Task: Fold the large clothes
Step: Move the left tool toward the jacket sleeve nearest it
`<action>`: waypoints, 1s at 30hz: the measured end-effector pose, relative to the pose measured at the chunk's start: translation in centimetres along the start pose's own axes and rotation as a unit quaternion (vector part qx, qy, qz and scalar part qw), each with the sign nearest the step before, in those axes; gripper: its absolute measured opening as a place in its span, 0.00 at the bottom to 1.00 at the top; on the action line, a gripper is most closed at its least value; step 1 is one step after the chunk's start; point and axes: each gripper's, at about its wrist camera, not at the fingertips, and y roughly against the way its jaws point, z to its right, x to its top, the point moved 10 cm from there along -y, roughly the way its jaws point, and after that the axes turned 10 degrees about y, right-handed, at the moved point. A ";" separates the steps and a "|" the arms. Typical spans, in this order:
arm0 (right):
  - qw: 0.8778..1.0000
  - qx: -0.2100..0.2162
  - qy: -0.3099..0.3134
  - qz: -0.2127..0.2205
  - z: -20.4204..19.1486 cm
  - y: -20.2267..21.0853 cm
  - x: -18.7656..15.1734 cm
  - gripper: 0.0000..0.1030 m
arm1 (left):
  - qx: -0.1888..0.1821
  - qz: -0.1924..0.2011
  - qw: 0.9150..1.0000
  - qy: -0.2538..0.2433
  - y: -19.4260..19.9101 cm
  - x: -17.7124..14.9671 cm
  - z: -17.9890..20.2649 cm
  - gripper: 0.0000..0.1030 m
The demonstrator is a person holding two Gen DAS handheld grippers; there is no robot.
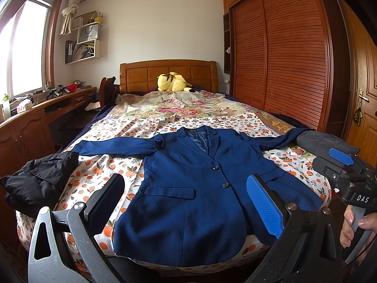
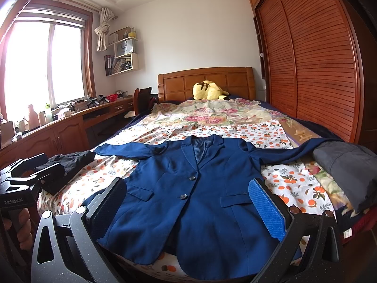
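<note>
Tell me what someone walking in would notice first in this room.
First, the blue blazer spread flat and face up across the near end of the bed, sleeves out to both sides. Next, the yellow plush toy against the wooden headboard. Both grippers, left and right, hover open over the blazer's hem.

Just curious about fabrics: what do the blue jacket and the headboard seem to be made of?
The jacket looks like matte woven suit cloth, smooth with crisp lapels; its lining looks shinier. The headboard looks like varnished wood: orange-brown panels with a slight sheen.
</note>
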 end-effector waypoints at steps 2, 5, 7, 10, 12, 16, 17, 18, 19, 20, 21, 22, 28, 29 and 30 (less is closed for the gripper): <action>1.000 0.000 0.000 0.000 0.0 0.0 0.0 1.00 | -0.001 0.000 1.000 0.000 0.0 0.0 0.0 1.00; 1.000 0.003 0.002 -0.004 -0.2 -0.3 -0.2 1.00 | 0.003 -0.005 1.000 0.000 -0.6 -0.3 -0.3 1.00; 1.000 0.005 0.004 -0.008 -0.2 -0.7 -0.4 1.00 | 0.010 -0.012 1.000 -0.001 -1.4 -0.7 -0.8 1.00; 1.000 0.007 0.008 -0.014 -0.4 -1.6 -0.7 1.00 | 0.022 -0.015 1.000 -0.004 -2.4 -1.4 -1.5 1.00; 1.000 0.008 0.013 -0.017 -0.5 -2.3 -0.8 1.00 | 0.029 -0.022 0.999 -0.004 -3.3 -2.0 -2.3 1.00; 1.000 0.016 0.016 -0.022 -0.5 -3.9 -0.7 1.00 | 0.038 -0.039 0.999 0.003 -5.1 -2.9 -4.1 1.00; 0.999 0.019 0.016 -0.024 -0.6 -4.5 -0.7 1.00 | 0.040 -0.041 0.998 0.005 -5.4 -3.1 -4.4 1.00; 0.999 0.021 0.017 -0.025 -0.6 -4.9 -0.6 1.00 | 0.042 -0.044 0.998 0.008 -5.8 -3.1 -4.9 1.00; 0.999 0.024 0.018 -0.026 -0.7 -5.4 -0.6 1.00 | 0.043 -0.047 0.998 0.012 -6.3 -3.2 -5.5 1.00; 0.999 0.026 0.019 -0.027 -0.7 -5.7 -0.6 1.00 | 0.043 -0.050 0.998 0.014 -6.5 -3.2 -5.8 1.00; 0.999 0.027 0.020 -0.029 -0.7 -6.2 -0.5 1.00 | 0.042 -0.055 0.997 0.019 -7.0 -3.3 -6.3 1.00; 0.999 0.029 0.019 -0.030 -0.8 -6.7 -0.5 1.00 | 0.041 -0.059 0.997 0.023 -7.5 -3.4 -6.6 1.00; 0.999 0.039 0.023 -0.030 -1.1 -9.1 -0.1 1.00 | 0.048 -0.077 0.996 0.025 -10.0 -4.0 -8.7 1.00; 0.999 0.041 0.022 -0.029 -1.0 -9.3 -0.1 1.00 | 0.050 -0.078 0.995 0.023 -10.3 -4.0 -8.9 1.00; 0.998 0.043 0.022 -0.029 -1.0 -9.8 -0.1 1.00 | 0.054 -0.078 0.995 0.021 -10.6 -3.9 -9.2 1.00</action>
